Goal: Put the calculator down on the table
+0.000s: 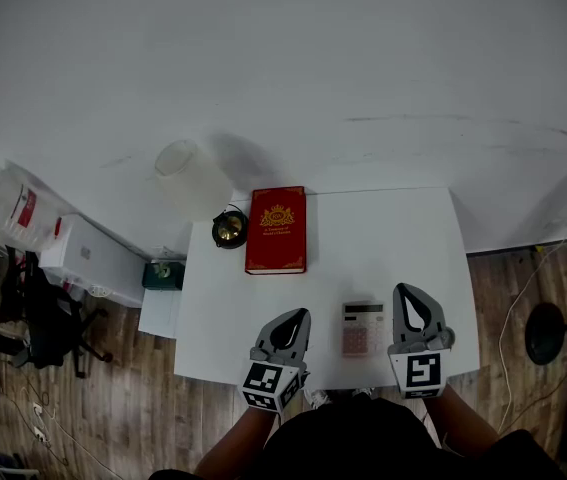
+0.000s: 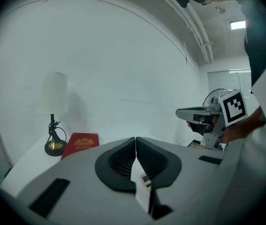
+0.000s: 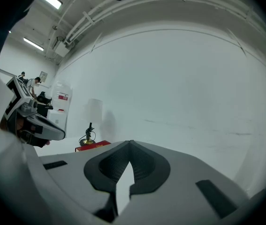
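Observation:
A pale pink calculator [image 1: 363,328] lies flat on the white table [image 1: 403,238] near its front edge, between my two grippers. My left gripper [image 1: 298,318] hovers left of it, its jaws shut with nothing between them. My right gripper [image 1: 403,294] stands just right of the calculator, also shut and empty. In the left gripper view the closed jaws meet at the tips of the left gripper [image 2: 135,138], and the right gripper [image 2: 203,118] shows at the right. In the right gripper view the tips of the right gripper [image 3: 130,143] touch; the left gripper [image 3: 34,121] shows at the left.
A red book [image 1: 276,230] lies at the table's back left, beside a small lamp with a brass base [image 1: 229,228] and white shade [image 1: 185,173]. A white wall is behind. Left of the table stand a box [image 1: 88,258] and an office chair [image 1: 48,323]; a fan base [image 1: 545,333] is at right.

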Motion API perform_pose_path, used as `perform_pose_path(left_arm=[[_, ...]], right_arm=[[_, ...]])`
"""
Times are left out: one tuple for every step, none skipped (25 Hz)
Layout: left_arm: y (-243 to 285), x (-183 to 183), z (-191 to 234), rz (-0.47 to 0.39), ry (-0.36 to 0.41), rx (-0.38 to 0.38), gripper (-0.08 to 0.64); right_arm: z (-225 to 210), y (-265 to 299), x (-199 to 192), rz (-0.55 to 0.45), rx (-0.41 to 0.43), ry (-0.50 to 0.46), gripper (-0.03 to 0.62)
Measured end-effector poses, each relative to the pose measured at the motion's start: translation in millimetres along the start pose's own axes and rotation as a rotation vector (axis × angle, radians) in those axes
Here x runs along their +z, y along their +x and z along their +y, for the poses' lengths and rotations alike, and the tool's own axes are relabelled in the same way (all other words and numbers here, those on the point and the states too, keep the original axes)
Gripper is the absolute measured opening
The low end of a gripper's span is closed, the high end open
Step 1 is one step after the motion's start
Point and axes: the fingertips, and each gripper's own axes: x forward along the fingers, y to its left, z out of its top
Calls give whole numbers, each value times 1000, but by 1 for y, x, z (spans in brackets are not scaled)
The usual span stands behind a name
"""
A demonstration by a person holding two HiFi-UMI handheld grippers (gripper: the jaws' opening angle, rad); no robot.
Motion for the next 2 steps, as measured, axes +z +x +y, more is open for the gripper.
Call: perform_pose_path(left_arm=[[-1, -1, 1, -2, -1, 2, 23], [-1, -1, 1, -4, -1, 4, 23]], right_arm=[[1, 0, 3, -9, 4, -28, 17], [1, 0, 5, -17, 8, -53, 17]])
